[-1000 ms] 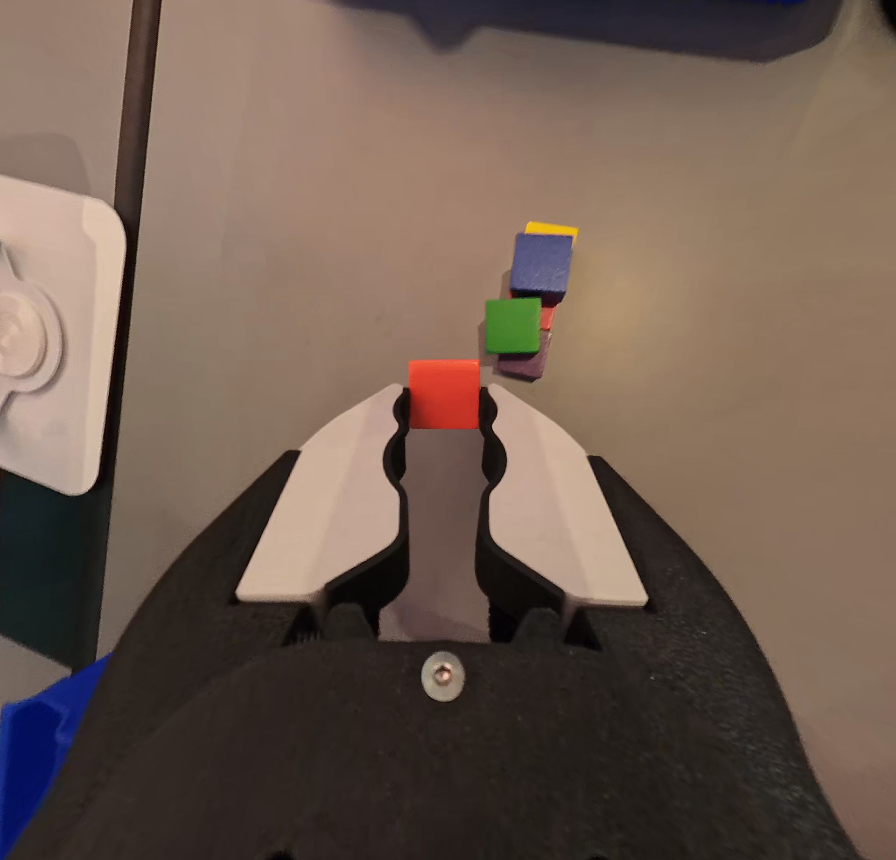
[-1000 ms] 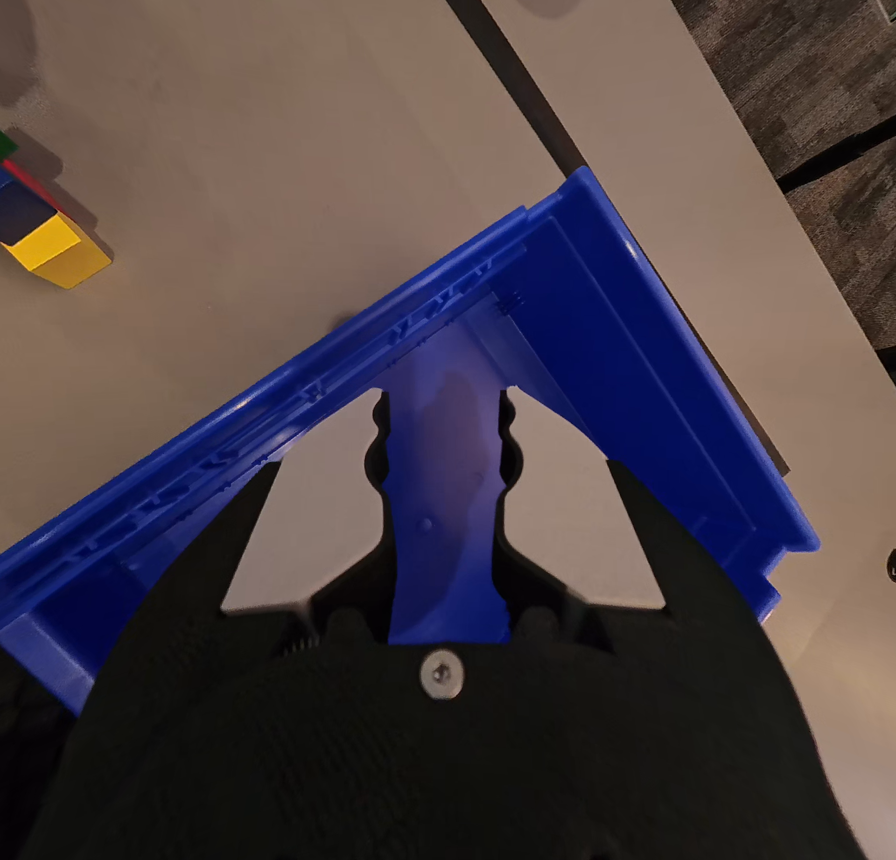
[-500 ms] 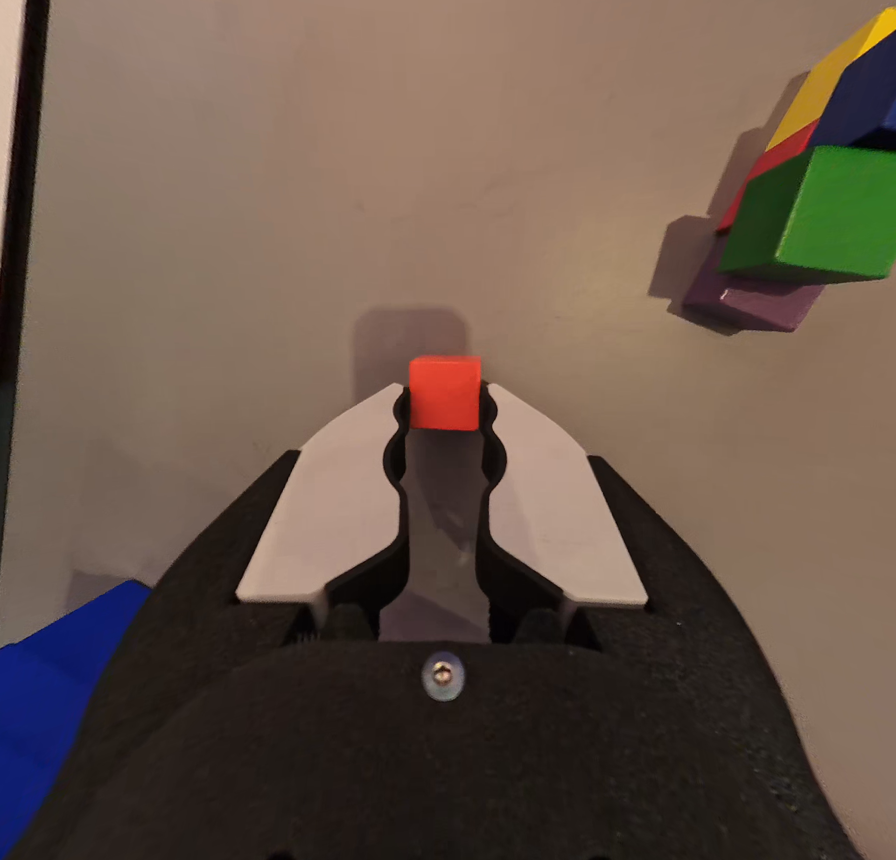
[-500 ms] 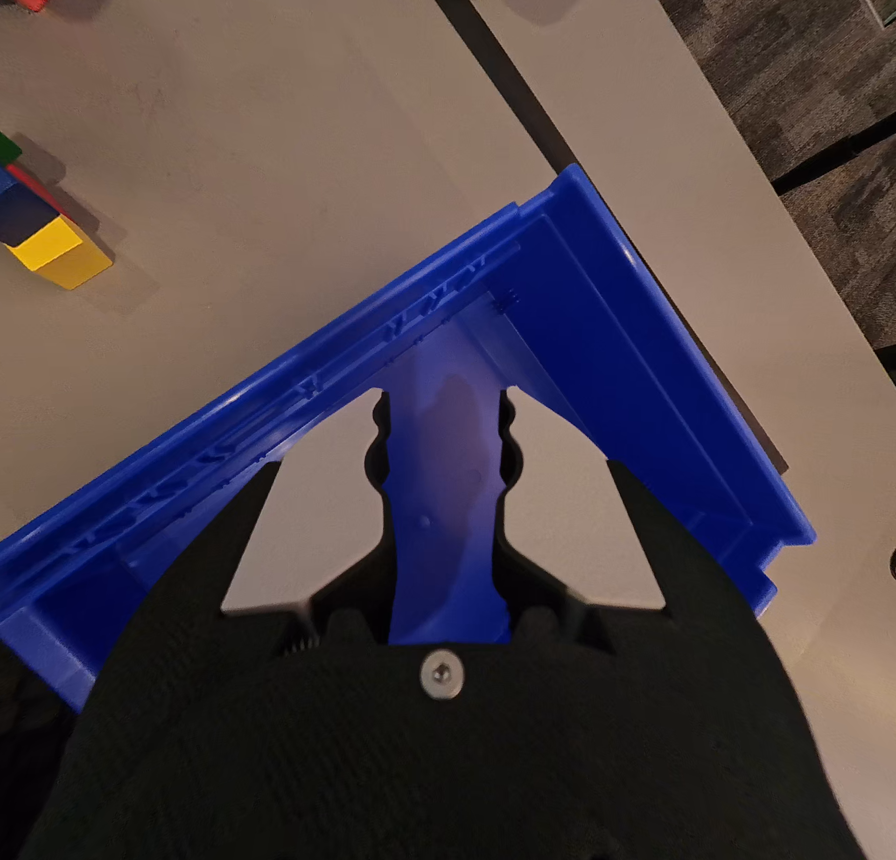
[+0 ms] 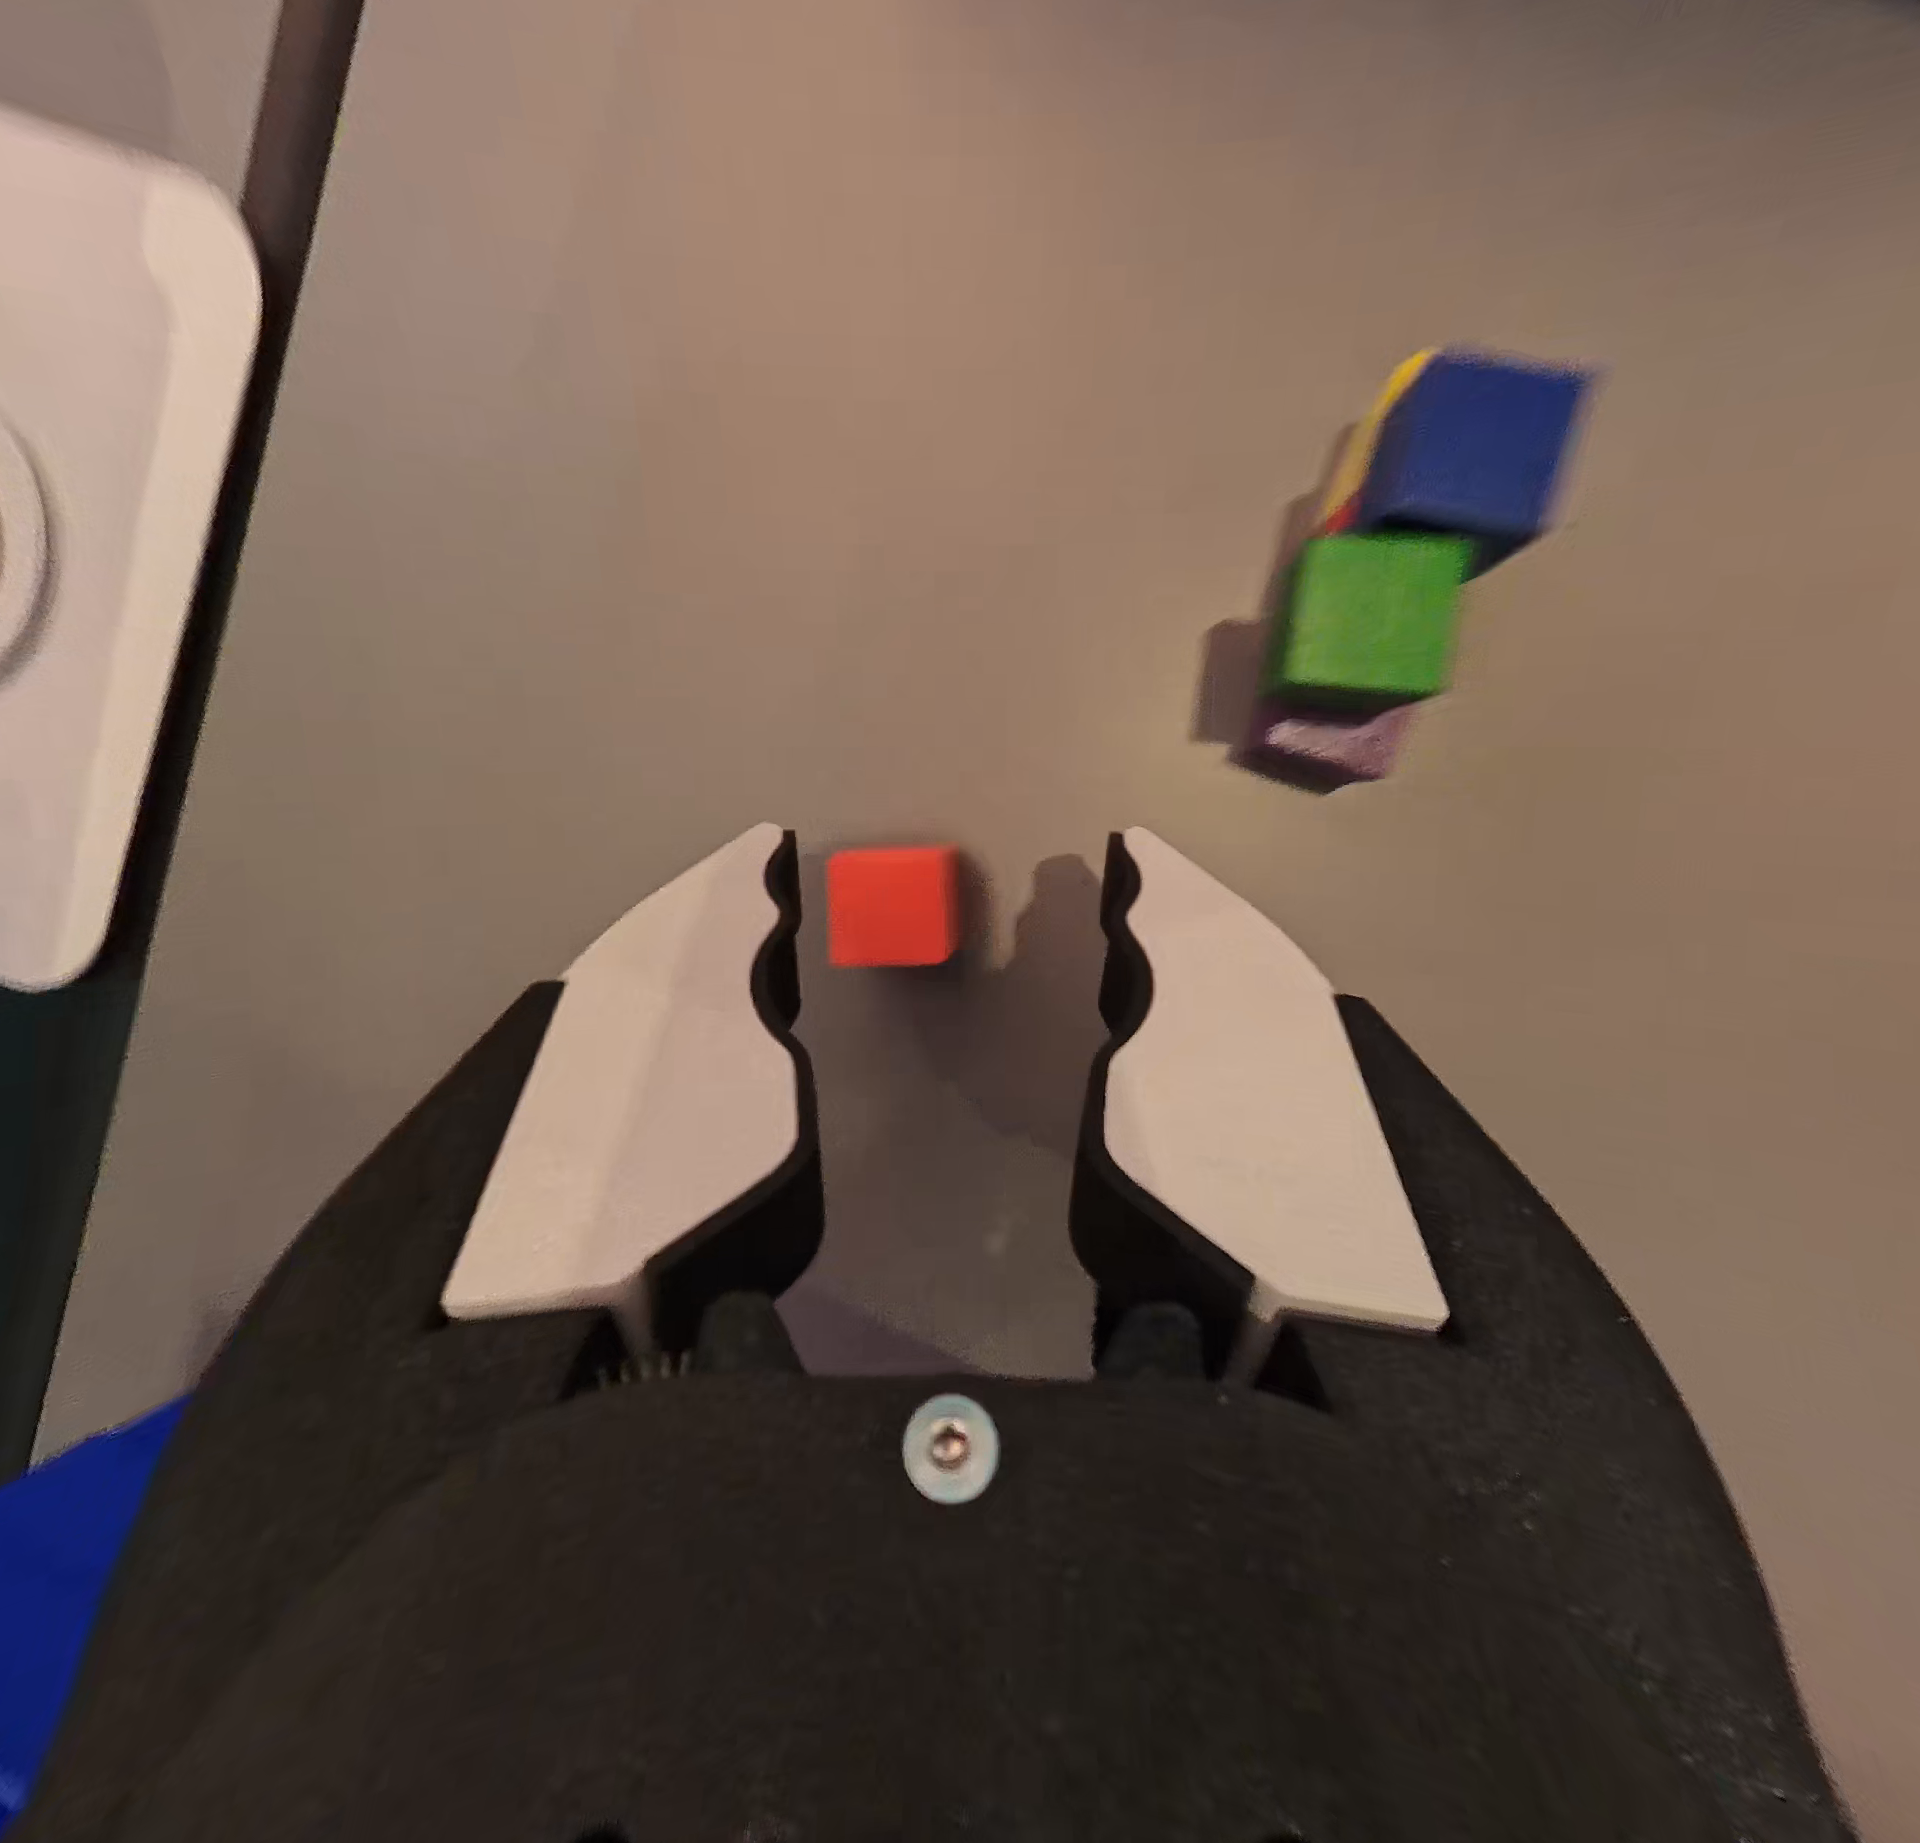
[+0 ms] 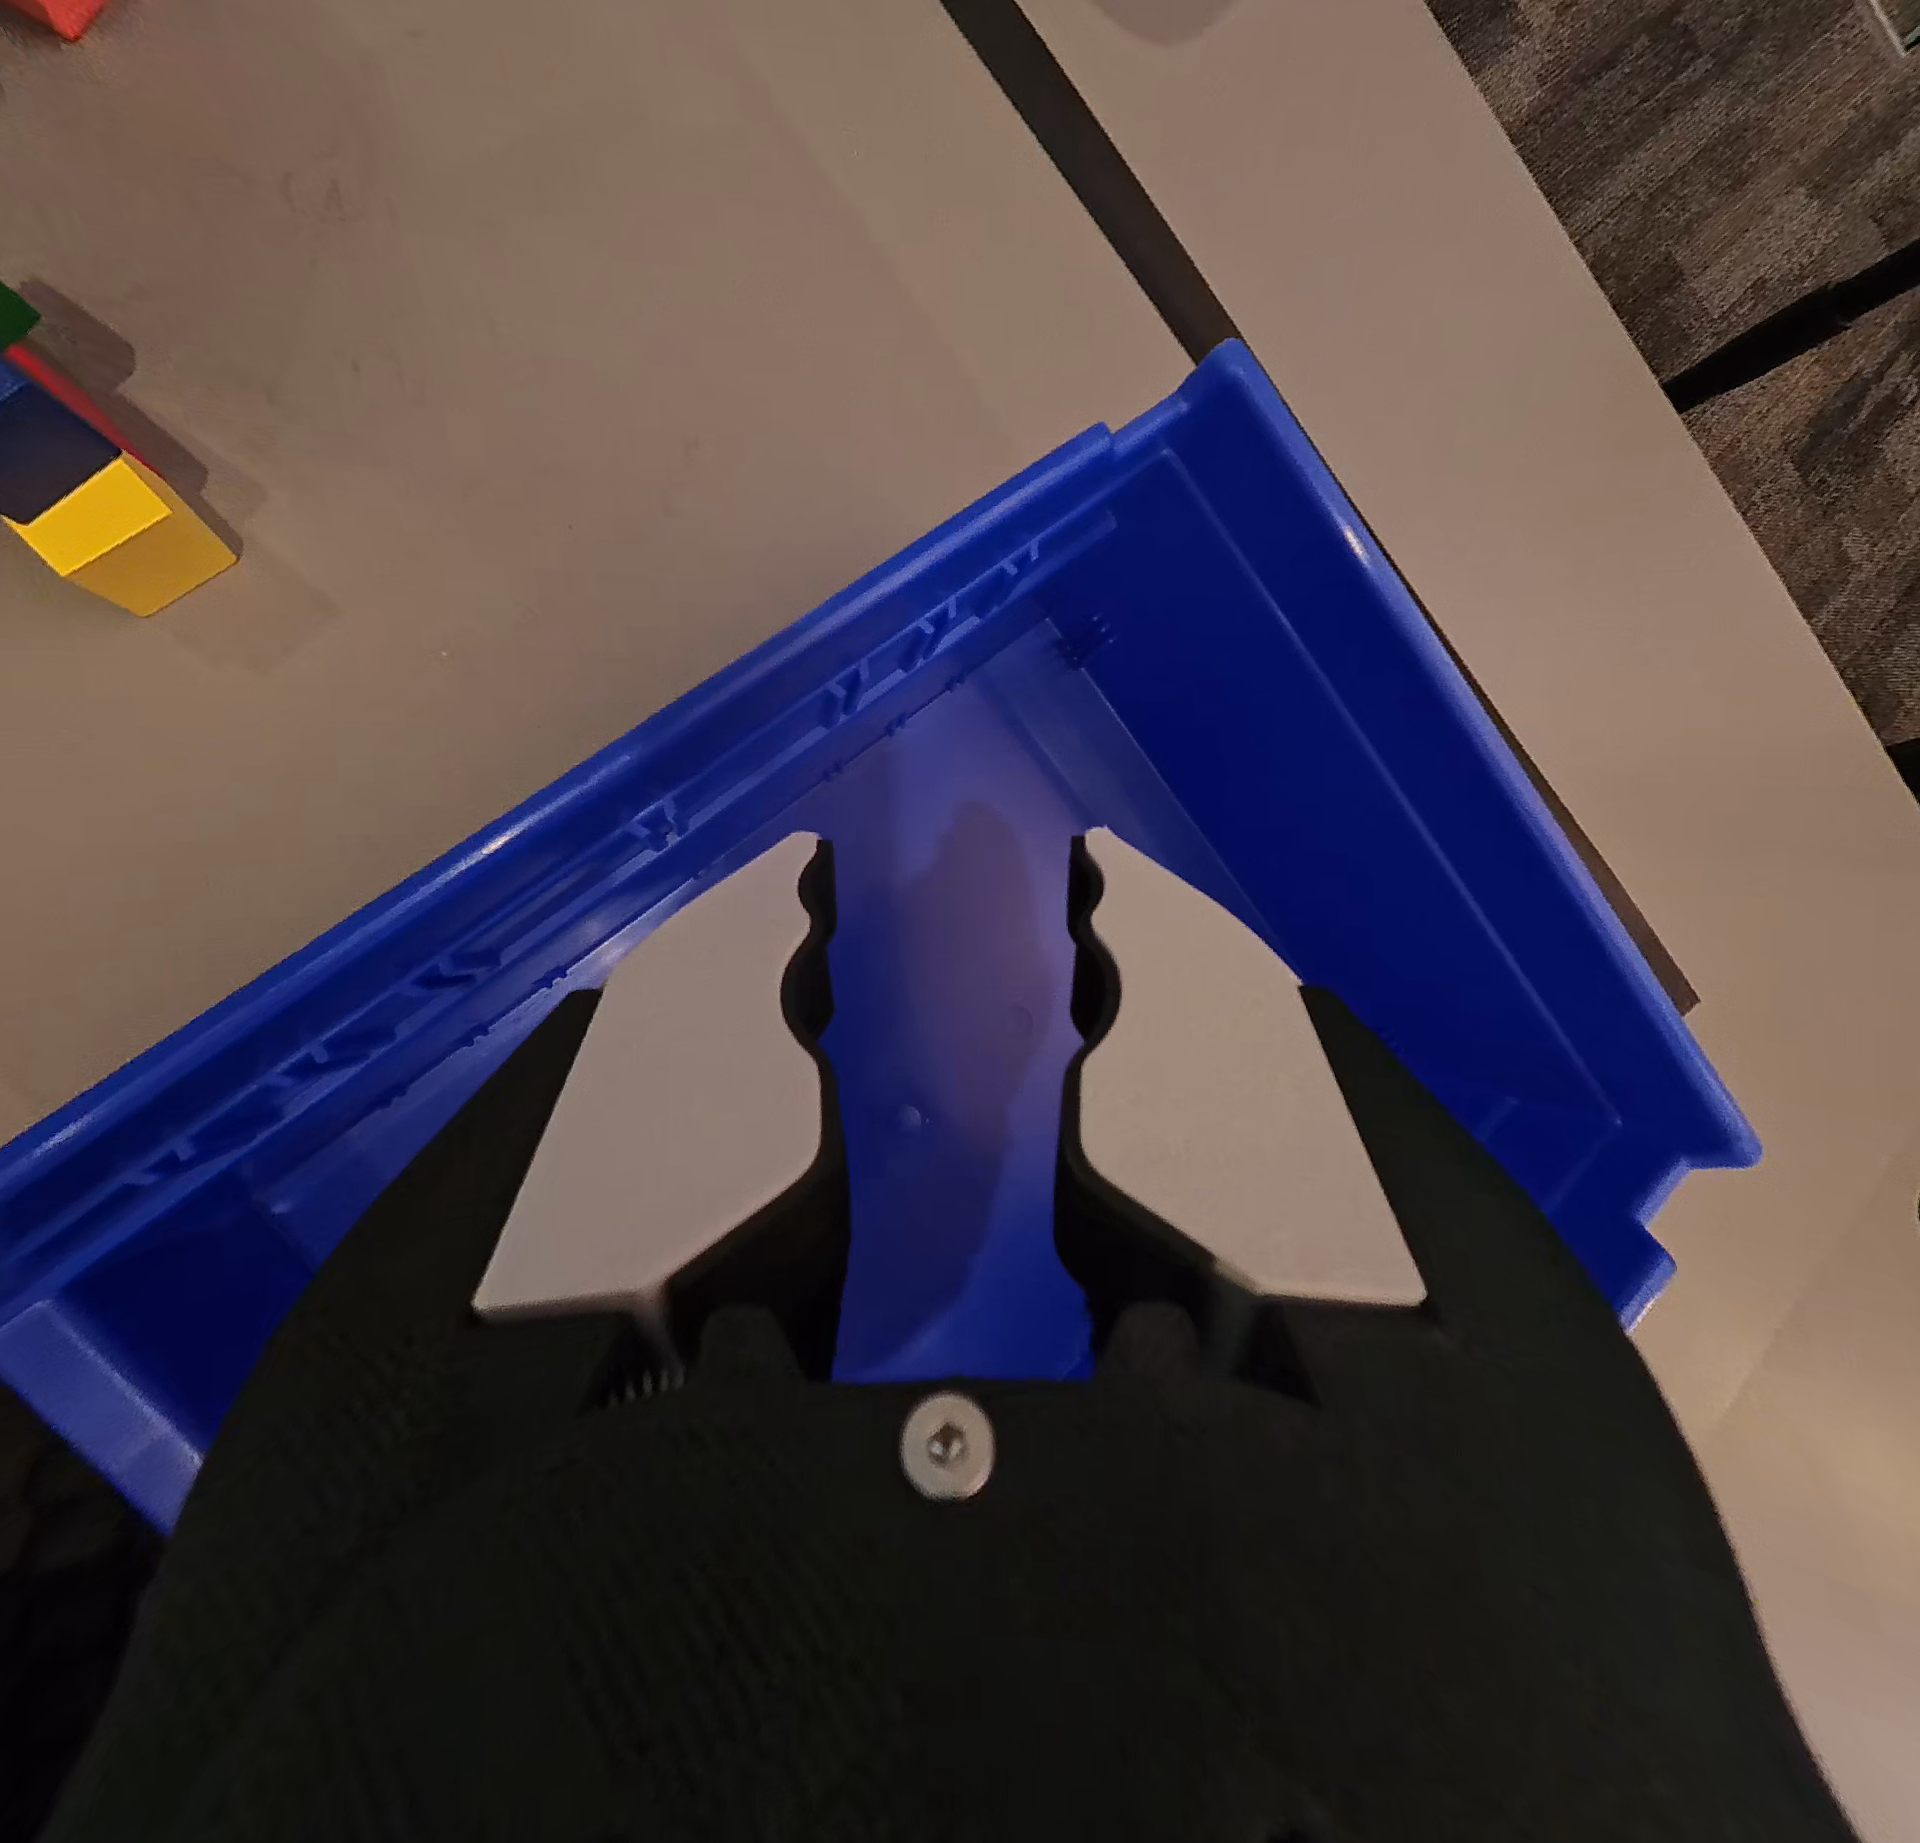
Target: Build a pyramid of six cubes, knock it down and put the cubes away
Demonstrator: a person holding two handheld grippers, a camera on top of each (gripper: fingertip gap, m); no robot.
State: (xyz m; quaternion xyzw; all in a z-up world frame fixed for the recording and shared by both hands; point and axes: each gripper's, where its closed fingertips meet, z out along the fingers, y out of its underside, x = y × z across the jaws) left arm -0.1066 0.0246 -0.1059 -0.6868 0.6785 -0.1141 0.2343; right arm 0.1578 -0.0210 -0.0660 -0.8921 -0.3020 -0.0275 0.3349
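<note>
1. The left gripper hangs over the table with its jaws spread apart and nothing between them gripped; the orange cube sits on the table in the gap, close to the left finger and clear of the right one.
2. The cube looks small, rigid and light, probably painted wood with smooth faces. It should be taken across two opposite flat sides, squarely, since a corner grip would likely let it twist or slip.
3. Farther out to the right stands the partial stack: the green cube on the purple cube, and the blue cube beyond it with yellow and red showing underneath.
4. The right gripper has its jaws parted and empty, poised over the blue bin.
5. Half a second ago the left jaws were clamped on the orange cube low beside the stack; now they have opened, and the cube rests free on the table, well apart from the stack. The right gripper has barely shifted.
</note>
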